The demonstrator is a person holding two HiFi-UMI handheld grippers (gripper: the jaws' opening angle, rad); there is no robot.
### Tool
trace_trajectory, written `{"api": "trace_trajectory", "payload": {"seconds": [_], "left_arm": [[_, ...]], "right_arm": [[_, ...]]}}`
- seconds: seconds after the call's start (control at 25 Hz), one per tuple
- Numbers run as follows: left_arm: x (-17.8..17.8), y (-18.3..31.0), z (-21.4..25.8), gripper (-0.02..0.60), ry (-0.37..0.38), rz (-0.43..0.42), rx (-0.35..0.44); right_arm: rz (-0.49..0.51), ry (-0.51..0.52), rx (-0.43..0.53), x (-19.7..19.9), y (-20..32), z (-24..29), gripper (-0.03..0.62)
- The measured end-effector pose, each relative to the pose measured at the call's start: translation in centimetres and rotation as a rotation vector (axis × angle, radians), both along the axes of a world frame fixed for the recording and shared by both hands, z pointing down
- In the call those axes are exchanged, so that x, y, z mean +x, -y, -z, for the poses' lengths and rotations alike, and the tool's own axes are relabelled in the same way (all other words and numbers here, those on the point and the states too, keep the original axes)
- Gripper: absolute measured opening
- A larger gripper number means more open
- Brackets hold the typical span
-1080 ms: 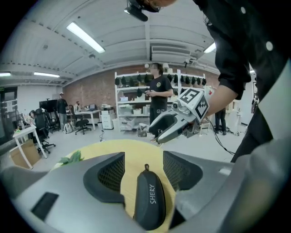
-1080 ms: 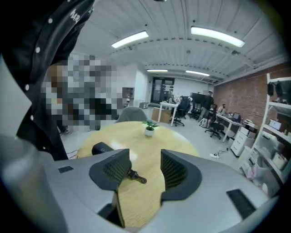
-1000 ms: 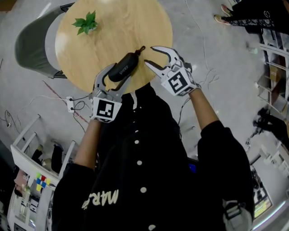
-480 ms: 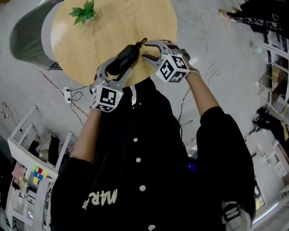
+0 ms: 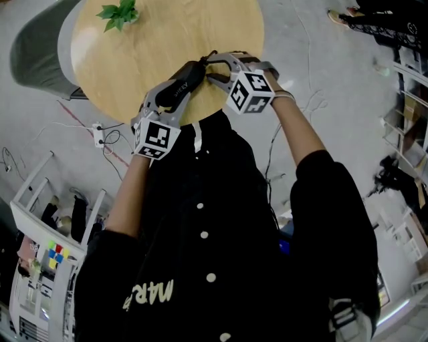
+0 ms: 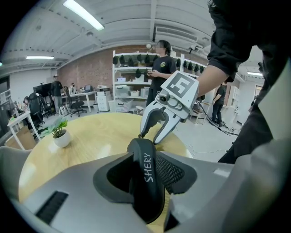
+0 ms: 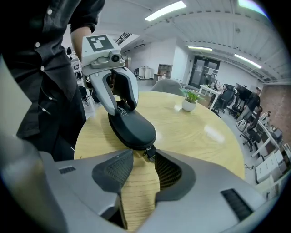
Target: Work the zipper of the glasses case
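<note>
**Approach to the zipper, 1 second spanned.** The case (image 5: pixel 182 83) lay on the table (image 5: pixel 134 60) near the edge closest to the person, lettered side up, with its pull (image 7: pixel 148 154) at the end facing the right gripper (image 5: pixel 210 70).

A second earlier both grippers hung above the case with jaws spread wide. Since then both had come down to table level and their jaws had just been closing.

The left gripper (image 5: pixel 179 90) was clenched across the near end of the case, with a pad pressed on each flank. The right gripper was released: its 2 pads were narrowed but not meeting, the pull stood between their tips, and bare wood showed in the gap behind.

The plant (image 5: pixel 117 11) stood well apart at the far rim.

Reading: the case was now anchored, so step 1 of 2 looked complete. The seam appeared zipped, and no travel of the slider was evident. The next move would call for pinching the small pull squarely, since a grip off centre could let it slip.
</note>
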State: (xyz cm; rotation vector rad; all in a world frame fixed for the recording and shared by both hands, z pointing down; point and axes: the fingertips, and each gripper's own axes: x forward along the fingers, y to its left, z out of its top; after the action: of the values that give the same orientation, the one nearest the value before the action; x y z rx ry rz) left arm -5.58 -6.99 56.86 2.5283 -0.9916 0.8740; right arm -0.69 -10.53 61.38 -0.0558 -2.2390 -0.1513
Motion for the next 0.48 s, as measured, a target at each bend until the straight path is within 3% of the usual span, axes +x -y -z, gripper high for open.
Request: {"api": "trace_trajectory", "payload": {"seconds": [0.48], "left_arm": [[-0.05,0.09,0.06,0.150,-0.033,-0.011,-0.042]], "right_arm": [[0.115,-0.085,0.040,-0.08,-0.24,-0.63,0.127]]}}
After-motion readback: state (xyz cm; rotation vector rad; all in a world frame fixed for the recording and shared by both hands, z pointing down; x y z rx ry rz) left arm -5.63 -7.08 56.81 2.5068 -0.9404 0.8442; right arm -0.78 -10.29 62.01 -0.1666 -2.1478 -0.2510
